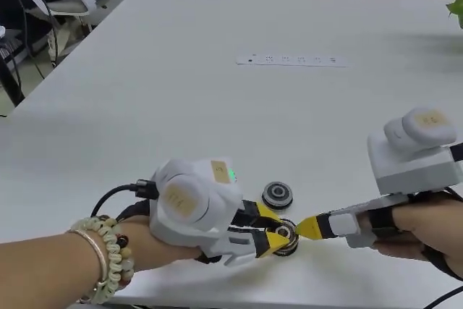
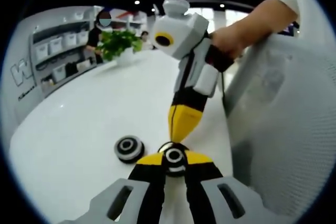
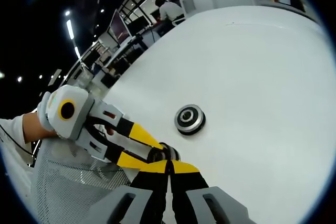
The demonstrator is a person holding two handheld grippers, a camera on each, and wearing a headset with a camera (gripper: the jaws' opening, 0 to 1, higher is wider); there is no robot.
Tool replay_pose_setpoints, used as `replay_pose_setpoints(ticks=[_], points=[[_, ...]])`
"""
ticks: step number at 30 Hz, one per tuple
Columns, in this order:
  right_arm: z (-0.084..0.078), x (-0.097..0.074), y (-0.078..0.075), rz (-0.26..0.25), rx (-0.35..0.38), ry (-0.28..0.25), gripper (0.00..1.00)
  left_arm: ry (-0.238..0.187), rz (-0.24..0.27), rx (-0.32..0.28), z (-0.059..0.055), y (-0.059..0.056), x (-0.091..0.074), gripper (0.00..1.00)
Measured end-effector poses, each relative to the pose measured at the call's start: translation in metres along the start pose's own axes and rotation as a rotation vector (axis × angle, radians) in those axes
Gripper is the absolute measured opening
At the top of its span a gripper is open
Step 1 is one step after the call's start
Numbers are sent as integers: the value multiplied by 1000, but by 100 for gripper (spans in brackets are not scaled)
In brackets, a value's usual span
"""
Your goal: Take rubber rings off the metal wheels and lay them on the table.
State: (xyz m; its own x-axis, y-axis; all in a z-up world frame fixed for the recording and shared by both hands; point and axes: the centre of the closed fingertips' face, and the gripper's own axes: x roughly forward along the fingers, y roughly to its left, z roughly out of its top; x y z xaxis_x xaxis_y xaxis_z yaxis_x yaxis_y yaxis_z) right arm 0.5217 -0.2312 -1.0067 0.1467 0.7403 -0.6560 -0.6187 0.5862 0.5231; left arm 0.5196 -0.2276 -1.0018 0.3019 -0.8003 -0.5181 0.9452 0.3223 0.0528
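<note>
Carrying the work is the white tabletop [image 1: 217,121], and both wheels sit close to its near edge, where the person can reach them.

Next in size are the two tools. The left gripper [image 1: 273,228] comes in from the left and is clamped on the held wheel [image 2: 174,155], one yellow tip on each side of the rim. I judge this is a bracing hold that keeps the metal part from sliding or turning while the rubber is worked off. The right gripper [image 1: 309,228] comes in from the opposite side with its jaws pressed together into one yellow wedge, the tip at the wheel's rim. That looks like a prying approach, aimed at getting under the ring's edge. Whether a lip of rubber is already pinched there I cannot tell.

The held wheel's hub face shows nearly round in the left gripper view, so its axle seems tipped toward that camera. Whether its lower edge rests on the tabletop is unclear.

The loose wheel [image 1: 278,195] lies flat just beyond the held one, apart from it, axle pointing up. Being round, it has no long axis across its face. Its dark ring [image 1: 278,206] is on the rim, not yet removed.
</note>
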Motion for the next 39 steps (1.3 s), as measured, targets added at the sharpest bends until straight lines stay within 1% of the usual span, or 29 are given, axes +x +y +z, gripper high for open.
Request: replay_pose_setpoints(ticks=[5, 9, 12, 14, 15, 16, 17, 18, 19, 20, 21, 22, 25, 28, 31, 35, 39], points=[[2, 0, 1, -4, -6, -4, 0, 22, -9, -35, -1, 1, -2, 14], [1, 0, 0, -8, -4, 2, 0, 33, -5, -13, -1, 2, -4, 17], [3, -1, -1, -4, -5, -1, 0, 15, -4, -9, 6, 3, -7, 17], [3, -2, -1, -6, -11, 0, 0, 3, -16, -27, 12, 2, -9, 19], [3, -2, -1, -6, -11, -1, 0, 0, -19, -29, 15, 1, -11, 21], [3, -2, -1, -6, -9, -3, 0, -11, -20, -23, 19, 1, -13, 23], [4, -2, -1, -5, -8, -3, 0, -30, -33, -22, 26, -1, -16, 25], [3, -3, 0, -4, -8, -3, 0, -39, -41, -27, 30, -2, -18, 27], [4, -3, 0, -4, -11, -4, 0, -55, -37, -35, 37, -1, -22, 30], [4, -3, 1, -3, -12, -4, 0, -64, -35, -36, 41, -1, -24, 32], [4, -3, 2, 0, -14, -5, 0, -72, -33, -27, 45, 0, -27, 34], [4, -3, 2, 1, -14, -5, 0, -77, -33, -10, 50, 0, -31, 36], [3, -4, 2, 3, -14, -1, 0, -81, -28, 12, 59, 2, -42, 40], [2, -5, 2, 4, -22, 1, 0, -82, -26, 28, 64, 3, -52, 44], [4, -7, 0, -8, -36, -3, 0, -79, -21, 51, 68, 2, -65, 48], [9, -11, 2, -4, -39, -23, 0, -78, 12, 69, 71, 6, -83, 55], [15, -15, 2, -6, -44, -46, 0, -101, 52, 58, 76, 9, -104, 61]])
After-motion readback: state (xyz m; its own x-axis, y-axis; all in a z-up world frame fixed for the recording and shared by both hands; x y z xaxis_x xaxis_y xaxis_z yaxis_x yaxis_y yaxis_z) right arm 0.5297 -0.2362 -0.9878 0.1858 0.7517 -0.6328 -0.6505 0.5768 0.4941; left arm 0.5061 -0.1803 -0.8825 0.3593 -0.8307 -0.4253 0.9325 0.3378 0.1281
